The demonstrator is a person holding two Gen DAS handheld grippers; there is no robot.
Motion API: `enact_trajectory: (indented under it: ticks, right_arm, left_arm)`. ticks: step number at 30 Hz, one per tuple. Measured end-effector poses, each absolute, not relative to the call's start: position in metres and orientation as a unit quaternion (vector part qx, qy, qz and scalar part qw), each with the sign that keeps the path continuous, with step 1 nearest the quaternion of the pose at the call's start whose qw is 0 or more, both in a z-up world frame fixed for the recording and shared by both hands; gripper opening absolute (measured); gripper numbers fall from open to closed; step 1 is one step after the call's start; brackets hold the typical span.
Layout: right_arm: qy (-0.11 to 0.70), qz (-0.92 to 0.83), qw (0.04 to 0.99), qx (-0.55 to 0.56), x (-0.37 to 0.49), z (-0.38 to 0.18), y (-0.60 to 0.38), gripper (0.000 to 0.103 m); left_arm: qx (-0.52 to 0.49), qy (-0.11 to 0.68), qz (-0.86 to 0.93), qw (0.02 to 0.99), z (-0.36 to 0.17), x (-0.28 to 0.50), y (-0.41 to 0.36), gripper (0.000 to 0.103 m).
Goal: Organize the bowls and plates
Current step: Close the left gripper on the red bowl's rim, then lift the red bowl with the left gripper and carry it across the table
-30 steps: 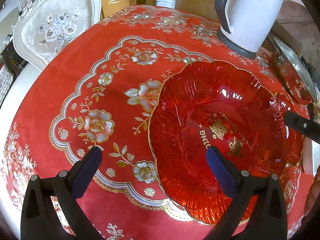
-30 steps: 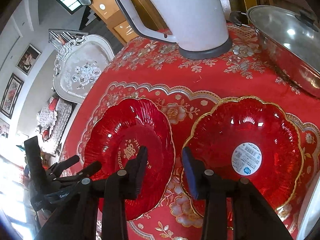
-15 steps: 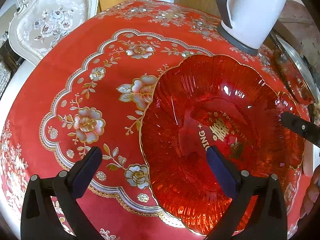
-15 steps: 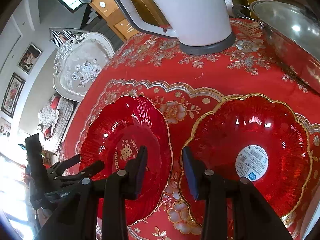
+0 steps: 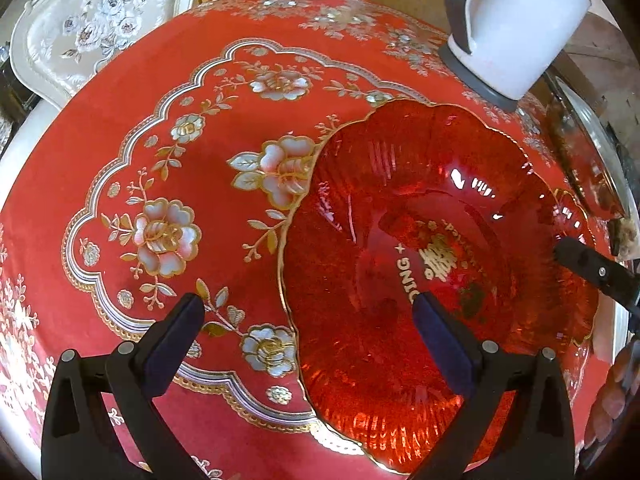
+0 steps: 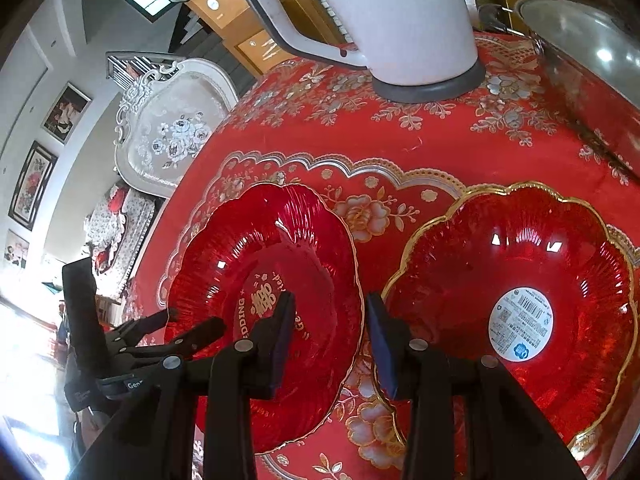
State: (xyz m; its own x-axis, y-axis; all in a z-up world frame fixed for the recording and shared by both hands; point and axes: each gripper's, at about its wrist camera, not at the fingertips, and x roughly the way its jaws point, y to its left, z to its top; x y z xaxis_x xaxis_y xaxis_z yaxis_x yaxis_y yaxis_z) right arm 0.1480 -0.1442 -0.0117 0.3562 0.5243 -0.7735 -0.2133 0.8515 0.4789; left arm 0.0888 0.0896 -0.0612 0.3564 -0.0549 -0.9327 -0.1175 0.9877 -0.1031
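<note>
Two red glass scalloped plates with gold rims lie side by side on the red floral tablecloth. The left plate [image 5: 420, 240] [image 6: 264, 292] has gold lettering in its middle. The right plate [image 6: 516, 300] carries a round white barcode sticker. My left gripper [image 5: 308, 320] is open just above the left plate's near-left rim, one finger over the cloth, one over the plate. My right gripper [image 6: 330, 320] is open over the gap between the two plates. The left gripper also shows in the right wrist view [image 6: 180, 328]. Neither gripper holds anything.
A white electric kettle [image 5: 512, 28] [image 6: 384, 20] stands at the far side of the table. A lidded steel pot [image 6: 592, 64] sits at the far right. A white upholstered chair [image 5: 92, 28] stands beyond the table's far-left edge.
My left gripper has drawn nearer over the table, so the lettered plate looks larger and nearer. My right gripper has shifted slightly forward and stays open over the gap.
</note>
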Motion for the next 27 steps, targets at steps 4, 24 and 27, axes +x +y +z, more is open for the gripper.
enact_trajectory:
  ticks: [4,24,27]
  right_arm:
    - [0.525,0.229,0.806,0.148,0.148,-0.013,-0.144,0.038]
    - [0.532,0.197,0.810,0.146,0.145,-0.023,-0.145,0.005]
    - [0.534,0.197,0.808,0.152,0.142,-0.023,-0.147,0.005]
  left_arm:
    - [-0.049,0.574,0.020,0.817,-0.065,0.089,0.083,0.094]
    - [-0.034,0.563,-0.004,0.826,-0.052,0.083,0.081,0.023]
    - [-0.029,0.564,-0.007,0.826,-0.051,0.077,0.078,0.023]
